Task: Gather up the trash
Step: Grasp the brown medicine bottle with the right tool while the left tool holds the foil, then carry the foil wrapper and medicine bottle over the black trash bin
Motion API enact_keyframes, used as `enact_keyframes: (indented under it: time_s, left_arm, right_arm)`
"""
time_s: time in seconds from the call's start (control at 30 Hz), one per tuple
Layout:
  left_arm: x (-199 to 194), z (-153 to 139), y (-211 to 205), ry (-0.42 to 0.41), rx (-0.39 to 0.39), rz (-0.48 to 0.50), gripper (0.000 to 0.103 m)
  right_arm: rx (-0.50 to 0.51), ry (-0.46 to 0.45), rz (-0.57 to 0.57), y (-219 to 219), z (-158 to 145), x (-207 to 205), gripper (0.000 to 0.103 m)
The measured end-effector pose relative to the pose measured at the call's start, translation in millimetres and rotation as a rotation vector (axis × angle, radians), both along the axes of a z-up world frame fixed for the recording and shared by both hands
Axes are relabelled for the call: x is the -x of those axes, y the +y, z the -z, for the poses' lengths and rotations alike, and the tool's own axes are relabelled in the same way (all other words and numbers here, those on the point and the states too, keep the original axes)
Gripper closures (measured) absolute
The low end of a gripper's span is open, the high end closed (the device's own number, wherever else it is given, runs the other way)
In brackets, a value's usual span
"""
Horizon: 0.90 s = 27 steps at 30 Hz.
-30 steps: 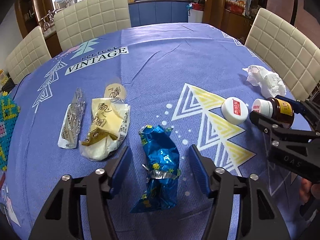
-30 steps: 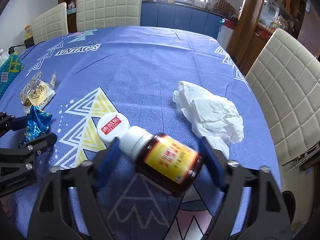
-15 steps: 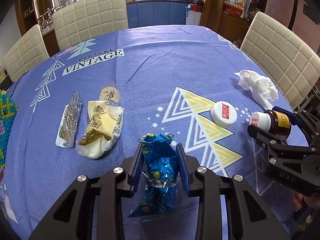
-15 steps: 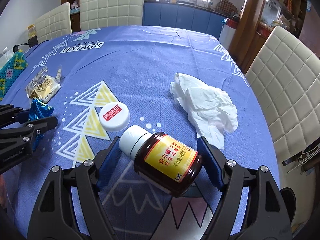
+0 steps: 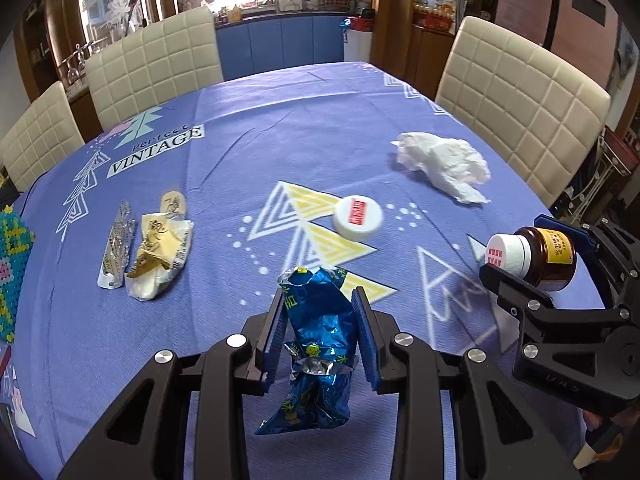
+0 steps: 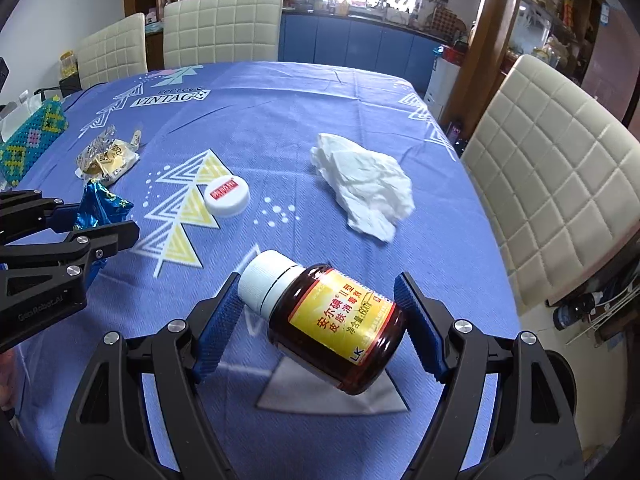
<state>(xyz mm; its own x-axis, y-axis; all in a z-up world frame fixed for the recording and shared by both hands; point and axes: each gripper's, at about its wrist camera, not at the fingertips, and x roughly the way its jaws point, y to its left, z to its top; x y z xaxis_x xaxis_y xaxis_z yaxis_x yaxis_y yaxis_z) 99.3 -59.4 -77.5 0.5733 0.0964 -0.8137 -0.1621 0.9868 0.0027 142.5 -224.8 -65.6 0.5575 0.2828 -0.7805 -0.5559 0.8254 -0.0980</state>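
Note:
A crumpled blue foil wrapper [image 5: 318, 336] hangs clear of the blue tablecloth [image 5: 248, 120], with my left gripper [image 5: 320, 330] shut on it; the same wrapper [image 6: 100, 206] shows at the left of the right wrist view. My right gripper [image 6: 320, 320] is shut on a brown bottle [image 6: 336, 332] with a white cap and yellow label, held lengthwise and lifted off the cloth; that bottle [image 5: 538, 256] appears at the right of the left wrist view. Still lying on the cloth are a white crumpled tissue [image 5: 444, 164], a white lid [image 5: 358, 216], and yellow and silver wrappers [image 5: 158, 248].
Cream padded chairs [image 5: 520, 96] ring the table. A beaded bag [image 6: 30, 142] lies at the table's left edge. The table's right edge [image 6: 472, 200] drops off toward a chair [image 6: 560, 184]. Blue cabinets [image 6: 360, 48] stand behind.
My left gripper closed on the blue wrapper and raised it off the cloth. My right gripper rose with the brown bottle. Both drew back from the lid and tissue.

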Motion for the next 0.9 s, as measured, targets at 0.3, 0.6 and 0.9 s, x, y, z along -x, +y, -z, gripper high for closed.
enact_keyframes:
  time_s: [0.3,0.6,0.9]
  left_arm:
    - [8.0,-9.5,-48.3,-0.016,-0.015,0.084,0.071]
    - [1.1,-16.9,-108.2,-0.025,-0.029,0.195,0.071]
    - [-16.7,-23.7,-172.2,-0.042,-0.045,0.321,0.071]
  right_arm:
    - [-0.007,-0.024,0.051,-45.0,-11.2,20.2,0.027]
    - [-0.013,-0.044,0.131,-97.0,-19.0,29.3,0.027]
    - [-0.02,-0.063,0.258,-161.5,-26.4,26.2,0.027]
